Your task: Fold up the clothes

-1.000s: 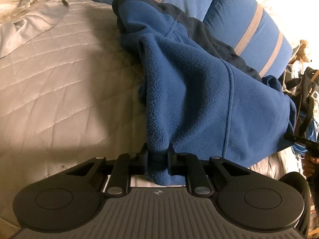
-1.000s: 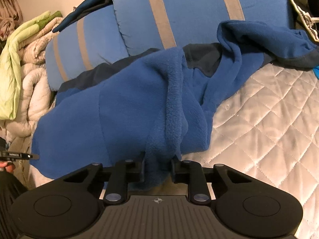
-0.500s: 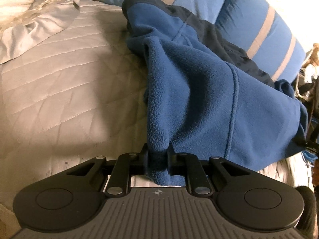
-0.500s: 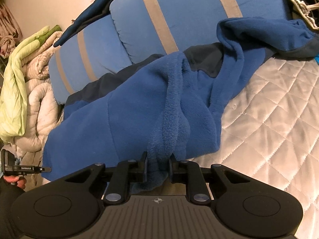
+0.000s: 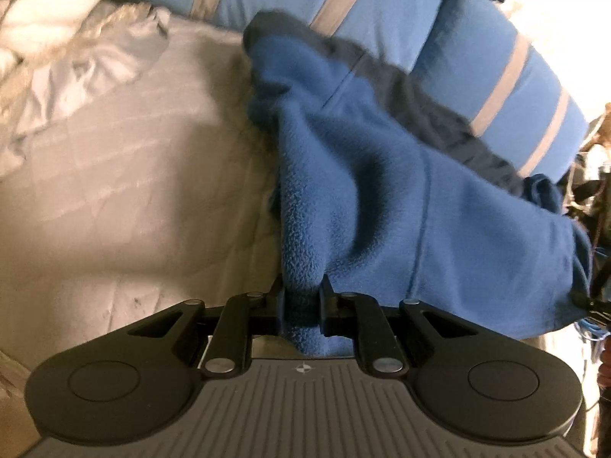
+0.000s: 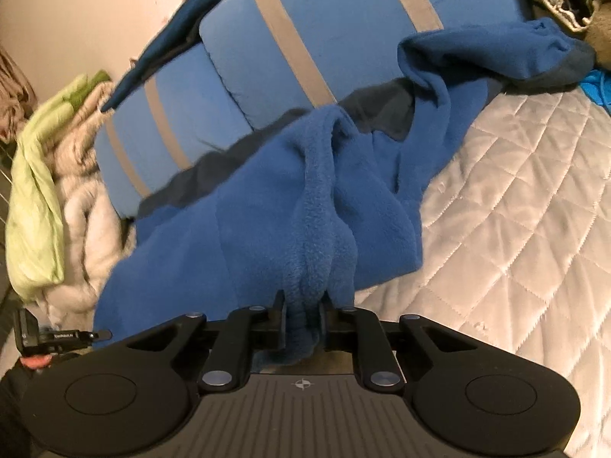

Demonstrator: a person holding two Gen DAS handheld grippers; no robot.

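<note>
The blue fleece garment with dark navy panels (image 5: 382, 175) is smeared by motion blur in the left wrist view, and its hem disappears between the fingers of the left gripper (image 5: 303, 305). In the right wrist view the bunched fold vanishes inside the closing right gripper (image 6: 303, 316), so the pinched edge cannot be seen. The blue pillows with grey stripes (image 6: 305, 30) are cut off by the top edge. Clutter beyond the bed's right edge (image 5: 595, 198) is unreadable.

Quilted bed (image 6: 515, 198) under blue fleece (image 6: 267, 221), striped pillows (image 6: 343, 26), crumpled bedding (image 5: 88, 61).
</note>
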